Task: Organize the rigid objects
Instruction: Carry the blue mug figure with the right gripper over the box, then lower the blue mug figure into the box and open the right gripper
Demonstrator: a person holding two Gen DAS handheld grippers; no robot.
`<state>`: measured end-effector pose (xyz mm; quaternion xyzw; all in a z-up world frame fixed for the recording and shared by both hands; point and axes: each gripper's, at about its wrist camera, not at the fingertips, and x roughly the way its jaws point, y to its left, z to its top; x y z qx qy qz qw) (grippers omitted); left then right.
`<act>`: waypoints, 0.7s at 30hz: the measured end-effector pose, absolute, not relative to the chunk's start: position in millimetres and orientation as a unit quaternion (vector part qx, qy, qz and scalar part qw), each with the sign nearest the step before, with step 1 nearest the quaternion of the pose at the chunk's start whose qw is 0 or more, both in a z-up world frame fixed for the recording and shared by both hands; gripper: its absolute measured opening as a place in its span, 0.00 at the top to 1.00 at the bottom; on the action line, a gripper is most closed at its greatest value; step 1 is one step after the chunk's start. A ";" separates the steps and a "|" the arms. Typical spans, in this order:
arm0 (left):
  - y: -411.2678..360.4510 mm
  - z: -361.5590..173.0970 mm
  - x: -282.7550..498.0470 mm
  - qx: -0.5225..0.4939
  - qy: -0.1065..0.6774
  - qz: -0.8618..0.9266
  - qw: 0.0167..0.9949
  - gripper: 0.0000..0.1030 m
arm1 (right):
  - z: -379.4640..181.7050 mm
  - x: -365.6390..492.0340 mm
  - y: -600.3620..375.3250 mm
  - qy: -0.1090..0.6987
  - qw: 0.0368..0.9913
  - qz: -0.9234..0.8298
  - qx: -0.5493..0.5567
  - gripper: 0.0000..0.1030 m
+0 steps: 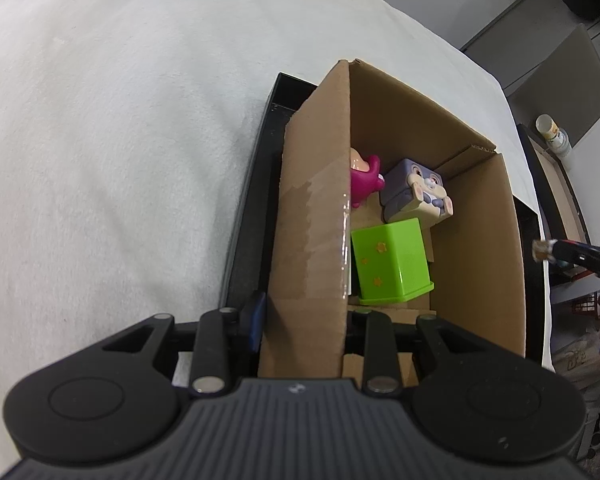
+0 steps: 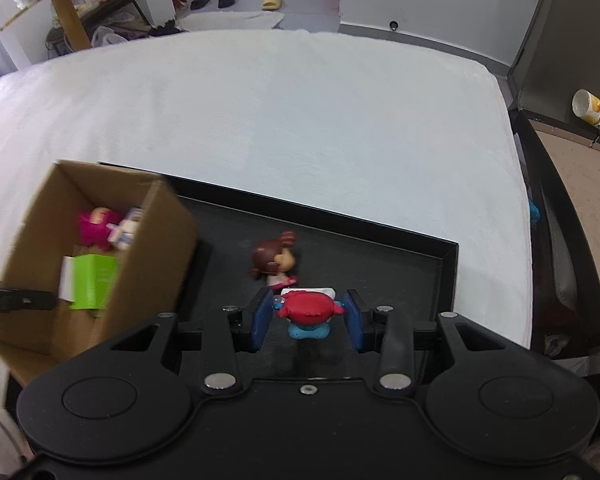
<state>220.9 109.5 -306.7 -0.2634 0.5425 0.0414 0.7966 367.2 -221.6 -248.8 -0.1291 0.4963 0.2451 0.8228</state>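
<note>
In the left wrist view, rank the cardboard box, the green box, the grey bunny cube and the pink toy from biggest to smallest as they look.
1. cardboard box
2. green box
3. grey bunny cube
4. pink toy, though the box wall hides part of it, so its rank is unsure.

Black grippers, blue-padded fingers [image 2: 262, 320]

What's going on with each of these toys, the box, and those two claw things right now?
Brown cardboard box: open-topped, standing in the tray, its wall between the left gripper's fingers.
Lime-green plastic cube: inside the box.
Grey rabbit cube toy: inside the box.
Magenta figurine: inside the box.
Red-haired doll: on the black tray, between the right gripper's open fingers.
Brown-haired doll: on the tray, untouched.
Left gripper: astride the box wall.
</note>
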 end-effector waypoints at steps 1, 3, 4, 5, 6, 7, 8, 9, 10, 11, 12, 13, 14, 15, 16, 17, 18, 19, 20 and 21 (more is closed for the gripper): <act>109.6 -306.6 220.9 -0.264 0.542 0.041 0.797 0.71 | -243.8 364.6 -220.8 0.498 0.822 0.249 -0.119 0.63; 110.4 -306.3 220.7 -0.264 0.542 0.042 0.797 0.71 | -230.1 355.2 -215.4 0.496 0.822 0.261 -0.104 0.63; 110.2 -306.1 220.7 -0.264 0.542 0.042 0.797 0.71 | -224.3 352.5 -212.3 0.493 0.822 0.266 -0.102 0.63; 110.6 -306.0 220.7 -0.265 0.542 0.042 0.797 0.71 | -218.9 350.3 -208.6 0.491 0.822 0.272 -0.100 0.63; 110.9 -305.8 220.7 -0.266 0.542 0.043 0.796 0.71 | -213.4 347.3 -204.5 0.488 0.821 0.279 -0.098 0.63; 111.2 -305.7 220.6 -0.266 0.541 0.043 0.796 0.71 | -208.8 344.6 -200.1 0.484 0.822 0.286 -0.098 0.63; 111.4 -305.6 220.6 -0.266 0.541 0.043 0.797 0.71 | -204.1 342.4 -195.2 0.478 0.823 0.291 -0.100 0.63; 111.3 -305.6 220.5 -0.266 0.541 0.043 0.797 0.71 | -199.9 340.8 -190.1 0.474 0.823 0.296 -0.102 0.63; 111.3 -305.6 220.2 -0.266 0.541 0.043 0.797 0.71 | -195.3 338.6 -184.5 0.470 0.823 0.301 -0.103 0.63; 111.5 -305.5 220.2 -0.265 0.540 0.042 0.797 0.70 | -192.1 337.3 -179.5 0.467 0.823 0.306 -0.106 0.63; 111.7 -305.5 220.0 -0.266 0.540 0.041 0.797 0.70 | -189.5 336.5 -174.4 0.464 0.822 0.310 -0.109 0.63; 112.5 -305.7 219.8 -0.269 0.540 0.041 0.796 0.70 | -187.5 335.4 -170.4 0.463 0.821 0.314 -0.111 0.63; 112.8 -305.9 219.7 -0.269 0.540 0.041 0.796 0.70 | -186.3 334.6 -164.9 0.462 0.820 0.319 -0.114 0.63; 113.2 -305.9 219.8 -0.270 0.540 0.040 0.796 0.70 | -185.5 333.9 -159.9 0.461 0.818 0.324 -0.117 0.63; 113.0 -305.7 219.7 -0.269 0.540 0.040 0.797 0.70 | -185.1 333.1 -154.8 0.459 0.817 0.327 -0.122 0.63; 113.0 -305.6 219.8 -0.268 0.540 0.040 0.797 0.70 | -184.8 331.9 -149.4 0.459 0.815 0.330 -0.126 0.63; 112.5 -305.6 219.6 -0.267 0.540 0.040 0.797 0.70 | -184.8 330.7 -145.3 0.458 0.814 0.334 -0.129 0.63; 112.4 -305.6 219.6 -0.267 0.540 0.039 0.798 0.70 | -185.5 329.6 -140.9 0.457 0.812 0.337 -0.133 0.63; 112.8 -305.6 219.7 -0.267 0.540 0.039 0.797 0.70 | -186.5 328.1 -136.9 0.457 0.811 0.339 -0.136 0.63; 113.0 -305.8 219.7 -0.268 0.540 0.039 0.797 0.70 | -188.1 327.5 -132.8 0.458 0.809 0.342 -0.138 0.63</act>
